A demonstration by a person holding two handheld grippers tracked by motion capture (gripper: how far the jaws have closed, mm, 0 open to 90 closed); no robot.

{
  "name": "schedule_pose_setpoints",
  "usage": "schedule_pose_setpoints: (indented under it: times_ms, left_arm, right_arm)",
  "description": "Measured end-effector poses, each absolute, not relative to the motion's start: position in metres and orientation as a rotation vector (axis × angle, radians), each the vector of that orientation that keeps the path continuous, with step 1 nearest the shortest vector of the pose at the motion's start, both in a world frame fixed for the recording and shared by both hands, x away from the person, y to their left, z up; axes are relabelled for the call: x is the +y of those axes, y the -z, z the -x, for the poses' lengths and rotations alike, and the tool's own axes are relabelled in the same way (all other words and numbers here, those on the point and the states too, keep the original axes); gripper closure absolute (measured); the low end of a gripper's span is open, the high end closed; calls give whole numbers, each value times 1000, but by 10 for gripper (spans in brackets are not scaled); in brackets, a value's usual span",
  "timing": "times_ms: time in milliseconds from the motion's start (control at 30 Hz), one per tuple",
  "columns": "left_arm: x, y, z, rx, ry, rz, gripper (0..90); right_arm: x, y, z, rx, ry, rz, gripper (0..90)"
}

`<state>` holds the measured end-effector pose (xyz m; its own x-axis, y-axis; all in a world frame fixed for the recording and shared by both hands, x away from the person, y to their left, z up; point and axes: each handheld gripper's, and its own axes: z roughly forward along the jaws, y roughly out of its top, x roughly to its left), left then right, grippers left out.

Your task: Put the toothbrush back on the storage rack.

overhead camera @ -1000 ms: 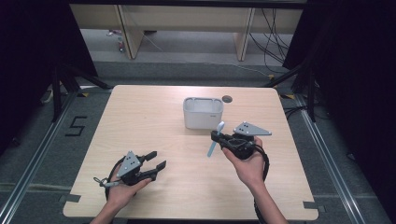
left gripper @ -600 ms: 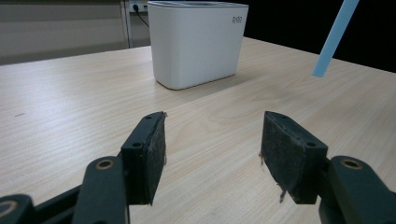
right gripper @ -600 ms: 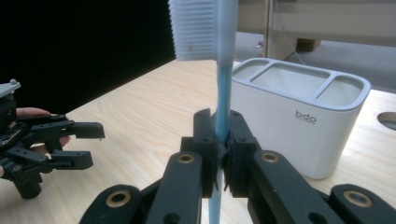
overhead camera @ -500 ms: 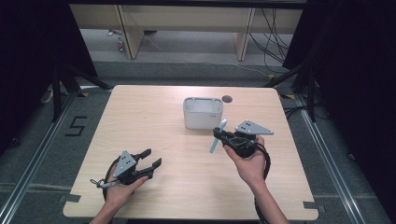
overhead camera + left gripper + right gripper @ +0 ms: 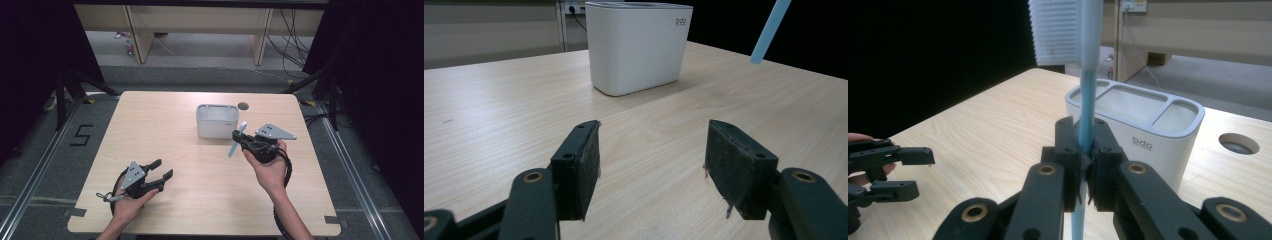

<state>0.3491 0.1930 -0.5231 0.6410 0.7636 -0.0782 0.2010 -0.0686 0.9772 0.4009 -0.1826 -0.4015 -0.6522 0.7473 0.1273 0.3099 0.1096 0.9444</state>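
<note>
My right gripper is shut on a light blue toothbrush, just right of a white compartmented holder. In the right gripper view the jaws pinch the handle, with the white bristle head at the top and the holder right behind. My left gripper rests low at the table's front left; its jaws have just been opening and nothing is between them. In the left gripper view its pads stand wide apart, facing the holder and the toothbrush's handle end.
A round cable hole sits in the wooden table behind the holder. The table's back edge drops to a grey floor with shelving legs. In the right gripper view the left gripper shows far off at the left.
The left gripper's jaws have spread wider. The right gripper has shifted slightly right and away with the toothbrush, staying beside the holder.
</note>
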Motion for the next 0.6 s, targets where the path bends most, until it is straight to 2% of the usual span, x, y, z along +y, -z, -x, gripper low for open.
schedule_pose_setpoints:
  times_ms: [600]
  left_arm:
    - [191, 523, -347, 819, -587, -1601, 338]
  right_arm:
    - [-187, 393, -415, 1958, -1546, -1055, 852]
